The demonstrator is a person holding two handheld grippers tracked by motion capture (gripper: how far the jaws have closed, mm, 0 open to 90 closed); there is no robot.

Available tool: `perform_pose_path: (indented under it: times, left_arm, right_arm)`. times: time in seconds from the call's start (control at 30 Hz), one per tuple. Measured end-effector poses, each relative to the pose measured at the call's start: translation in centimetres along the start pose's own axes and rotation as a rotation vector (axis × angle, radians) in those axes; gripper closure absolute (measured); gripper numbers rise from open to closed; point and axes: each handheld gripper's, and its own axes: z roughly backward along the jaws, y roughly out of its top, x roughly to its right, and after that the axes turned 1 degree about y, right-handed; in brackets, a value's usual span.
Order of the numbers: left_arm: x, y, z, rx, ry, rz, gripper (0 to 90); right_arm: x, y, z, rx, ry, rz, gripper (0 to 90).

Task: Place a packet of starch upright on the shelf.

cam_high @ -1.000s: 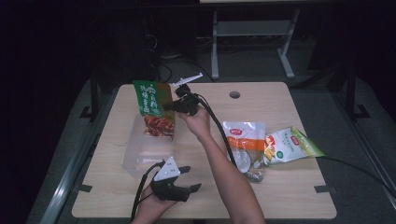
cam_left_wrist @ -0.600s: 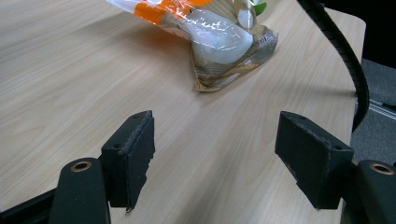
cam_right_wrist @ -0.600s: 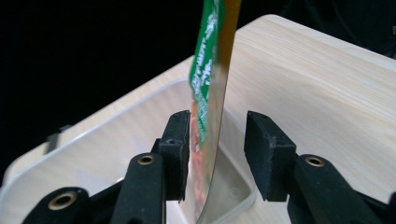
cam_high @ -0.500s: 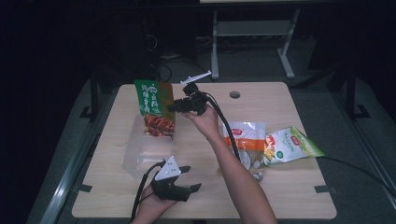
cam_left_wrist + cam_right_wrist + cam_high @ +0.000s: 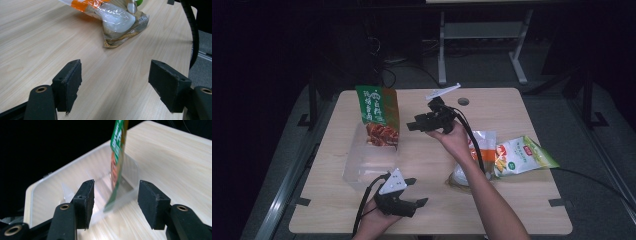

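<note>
Backing my right gripper [image 5: 412,125] off, jaws just opening, nothing between them. Green snack pouch [image 5: 379,116] is standing upright in the clear bin [image 5: 362,170]: light, floppy, slick film, so I'm regripping the top seam. Left gripper [image 5: 417,192] is idling wide open, empty.

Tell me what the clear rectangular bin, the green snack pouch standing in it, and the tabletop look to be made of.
Clear rectangular bin: likely thin rigid plastic, transparent and slightly frosted; the wood grain shows through its walls.
Green snack pouch: probably printed plastic film, glossy; it is thin edge-on in the right gripper view and stands upright.
Tabletop: pale wood-grain surface, matte, possibly laminate rather than solid wood.
</note>
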Motion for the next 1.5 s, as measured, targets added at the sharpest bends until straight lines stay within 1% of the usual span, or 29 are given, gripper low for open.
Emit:
perform_pose_path:
  times: [0.1, 0.27, 0.3, 0.4, 0.43, 0.5, 0.57, 0.63, 0.73, 0.8, 0.83, 0.9, 0.97, 1.03, 1.13, 1.23, 1.3, 1.37, 1.4, 1.43, 1.5]
  left_arm:
    - [-0.1, 0.0, -0.1, 0.004, 0.001, 0.006, 25.2]
    - [0.0, 0.0, -0.2, -0.002, -0.006, 0.014, 25.1]
    - [0.0, 0.0, -0.2, -0.003, -0.008, 0.007, 25.1]
    - [0.1, 0.0, -0.3, -0.003, -0.014, 0.002, 25.0]
    - [0.1, 0.0, -0.4, -0.003, -0.014, 0.002, 25.0]
    - [0.2, 0.0, -0.4, -0.004, -0.015, 0.002, 25.0]
    - [0.2, 0.0, -0.4, -0.001, -0.017, -0.004, 25.0]
    - [0.3, 0.0, -0.4, 0.008, -0.019, 0.001, 25.0]
    - [0.3, 0.0, -0.4, 0.010, -0.023, 0.003, 25.0]
    - [0.3, 0.1, -0.4, 0.012, -0.023, 0.001, 25.0]
    - [0.3, 0.1, -0.3, 0.008, -0.024, -0.003, 25.0]
    - [0.3, 0.0, -0.4, 0.010, -0.023, 0.002, 25.0]
    - [0.4, 0.0, -0.4, 0.007, -0.022, 0.002, 25.0]
    - [0.5, 0.0, -0.5, 0.013, -0.023, 0.010, 25.0]
    - [0.6, 0.0, -0.5, 0.011, -0.025, 0.000, 25.0]
    - [0.7, 0.1, -0.5, 0.015, -0.030, 0.003, 25.0]
    - [0.7, 0.1, -0.5, 0.017, -0.031, 0.003, 25.0]
    - [0.7, 0.1, -0.5, 0.009, -0.031, -0.008, 25.0]
    - [0.7, 0.1, -0.5, 0.009, -0.031, -0.008, 25.0]
    - [0.7, 0.1, -0.5, 0.009, -0.031, -0.003, 25.0]
    - [0.7, 0.0, -0.6, 0.010, -0.034, 0.009, 25.0]
  right_arm:
    - [0.3, -0.9, 1.0, -0.010, -0.006, -0.013, 43.5]
    - [0.7, -2.7, 2.9, -0.001, -0.016, -0.038, 41.8]
    - [0.8, -3.0, 3.3, 0.003, -0.018, -0.040, 41.8]
    - [1.0, -4.2, 4.6, 0.021, -0.021, -0.066, 41.0]
    - [1.0, -4.6, 4.9, 0.023, -0.024, -0.067, 40.5]
    - [1.0, -5.2, 5.6, 0.024, -0.030, -0.073, 40.3]
    - [1.1, -6.0, 6.4, 0.027, -0.041, -0.077, 37.4]
    - [0.9, -6.5, 7.0, 0.017, -0.049, -0.088, 37.1]
    - [0.9, -7.2, 8.0, 0.009, -0.078, -0.078, 36.6]
    - [1.0, -7.7, 8.7, 0.005, -0.089, -0.079, 36.3]
    - [1.0, -7.9, 9.1, 0.002, -0.098, -0.084, 36.3]
    - [1.1, -8.4, 9.9, -0.016, -0.117, -0.093, 36.1]
    - [1.3, -9.1, 10.8, -0.007, -0.125, -0.090, 36.7]
    - [1.6, -9.8, 11.6, -0.013, -0.138, -0.108, 36.7]
    - [1.9, -11.0, 12.9, -0.004, -0.157, -0.125, 37.1]
    - [2.2, -12.0, 13.9, 0.007, -0.171, -0.136, 37.3]
    - [2.4, -12.7, 14.4, 0.009, -0.178, -0.152, 37.3]
    - [2.6, -13.3, 14.8, 0.007, -0.190, -0.157, 37.4]
    - [2.6, -13.3, 14.8, 0.007, -0.190, -0.157, 37.4]
    - [2.8, -13.9, 15.1, 0.005, -0.202, -0.167, 37.3]
    - [3.0, -14.3, 15.4, -0.002, -0.219, -0.172, 37.5]
